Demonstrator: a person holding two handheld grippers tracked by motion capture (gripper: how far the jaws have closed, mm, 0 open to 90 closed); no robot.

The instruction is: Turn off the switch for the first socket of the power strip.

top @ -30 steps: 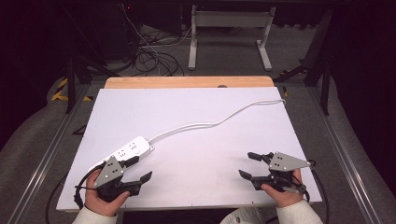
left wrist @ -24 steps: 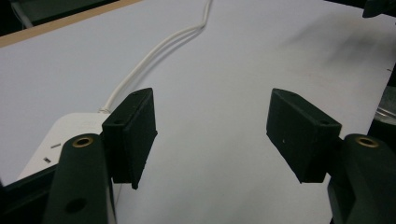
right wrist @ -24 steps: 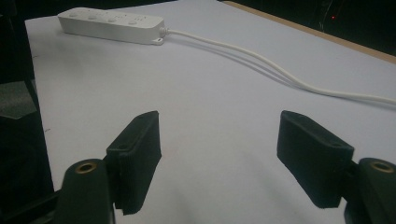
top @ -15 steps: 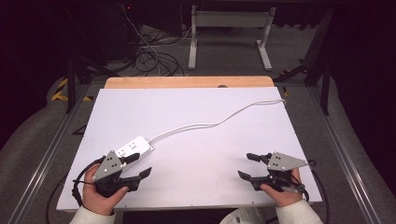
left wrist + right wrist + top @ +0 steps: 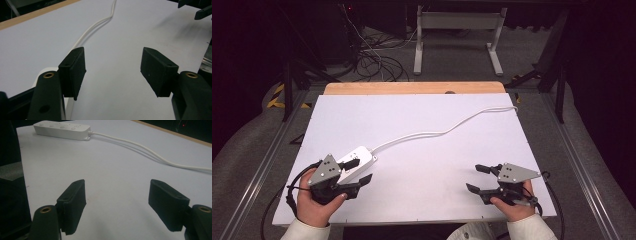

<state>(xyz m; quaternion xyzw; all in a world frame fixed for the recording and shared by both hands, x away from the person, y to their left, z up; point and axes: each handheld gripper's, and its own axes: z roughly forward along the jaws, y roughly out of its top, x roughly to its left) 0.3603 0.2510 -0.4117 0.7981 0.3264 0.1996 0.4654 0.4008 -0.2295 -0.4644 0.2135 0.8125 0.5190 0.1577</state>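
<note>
My left gripper [image 5: 357, 172], jaws apart and holding nothing after just narrowing a little, sits at the near end of the power strip [image 5: 357, 159] — a rigid, light, smooth plastic bar, I'd judge, best pinched across its long sides. Its cable [image 5: 447, 128] trails away limp. Well right of the strip, my right gripper [image 5: 477, 178] gapes empty.

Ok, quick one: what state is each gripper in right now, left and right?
Left gripper: open, nothing between the jaws, beside the white power strip; jaws have just been closing slightly.
Right gripper: open, holding nothing.
</note>
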